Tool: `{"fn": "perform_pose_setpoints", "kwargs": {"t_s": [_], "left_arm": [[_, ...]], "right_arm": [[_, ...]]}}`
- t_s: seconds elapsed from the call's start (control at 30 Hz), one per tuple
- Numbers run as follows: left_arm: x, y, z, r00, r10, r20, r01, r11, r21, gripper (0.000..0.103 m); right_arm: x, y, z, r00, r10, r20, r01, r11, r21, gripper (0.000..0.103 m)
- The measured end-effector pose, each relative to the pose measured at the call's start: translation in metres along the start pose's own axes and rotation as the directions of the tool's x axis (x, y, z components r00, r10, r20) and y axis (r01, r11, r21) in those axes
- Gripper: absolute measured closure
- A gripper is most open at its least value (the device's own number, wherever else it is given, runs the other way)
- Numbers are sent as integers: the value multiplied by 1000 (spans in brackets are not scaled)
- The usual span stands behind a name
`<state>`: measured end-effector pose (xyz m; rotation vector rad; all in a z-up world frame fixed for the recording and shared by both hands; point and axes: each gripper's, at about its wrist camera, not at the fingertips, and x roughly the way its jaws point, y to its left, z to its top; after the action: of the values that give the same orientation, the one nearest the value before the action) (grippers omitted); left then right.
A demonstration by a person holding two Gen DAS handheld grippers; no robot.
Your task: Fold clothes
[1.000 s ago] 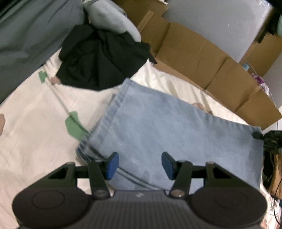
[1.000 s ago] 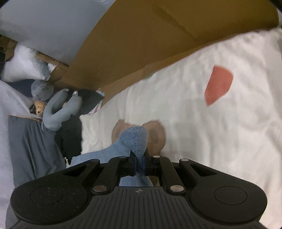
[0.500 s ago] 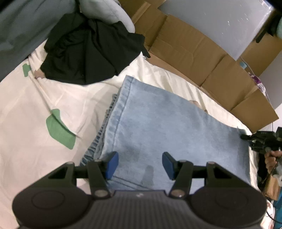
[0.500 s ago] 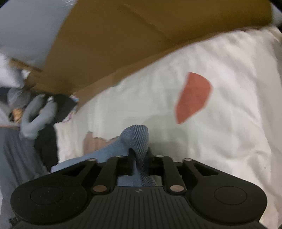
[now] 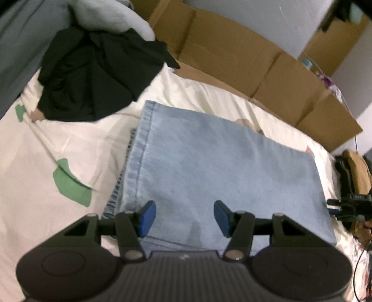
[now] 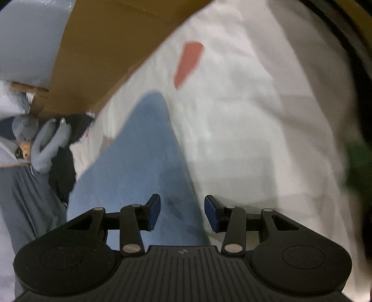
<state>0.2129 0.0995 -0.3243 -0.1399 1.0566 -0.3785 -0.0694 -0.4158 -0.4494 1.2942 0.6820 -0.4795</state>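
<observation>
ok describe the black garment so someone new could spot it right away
Start at the cream bedsheet and the folded blue denim lying in its middle. Beyond the denim's far left corner lies the black garment: the only dark, crumpled heap, unfolded, beside a grey plush toy.

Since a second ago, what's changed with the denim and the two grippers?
The right gripper has just been opening and let go of the blue denim; the corner it pinched now lies flat on the white bedding. The left gripper stayed open above the fold, the black garment untouched.
</observation>
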Motion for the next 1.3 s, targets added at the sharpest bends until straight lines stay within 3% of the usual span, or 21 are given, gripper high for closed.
{"fn": "perform_pose_setpoints", "kwargs": {"t_s": [0.2,0.43,0.63,0.73,0.93,1.03,1.07,1.3], "left_arm": [[1,-25,23,999,-32,-25,32,999,10,44],[-10,-59,60,999,-12,-53,14,999,34,44],[-31,-95,89,997,42,-66,-36,995,94,44],[-38,-109,97,997,35,-72,-28,995,99,42],[-23,-114,90,996,-11,-94,21,995,101,42],[-2,-110,83,992,-19,-127,33,993,112,42],[4,-109,80,990,-23,-137,39,993,114,42],[35,-103,60,979,-99,-180,122,986,118,42]], "right_arm": [[-32,-5,-39,1000,22,19,-22,999,31,58],[-28,-26,-72,999,32,4,-33,995,99,58],[-19,-49,-91,983,179,24,-181,961,209,57],[-18,-59,-94,972,232,46,-236,935,264,58],[-12,-65,-95,967,249,48,-253,931,265,57],[-12,-64,-96,972,232,42,-235,946,225,81],[-13,-63,-97,971,233,43,-237,949,209,84],[-18,-65,-94,967,254,29,-254,943,215,84]]}}
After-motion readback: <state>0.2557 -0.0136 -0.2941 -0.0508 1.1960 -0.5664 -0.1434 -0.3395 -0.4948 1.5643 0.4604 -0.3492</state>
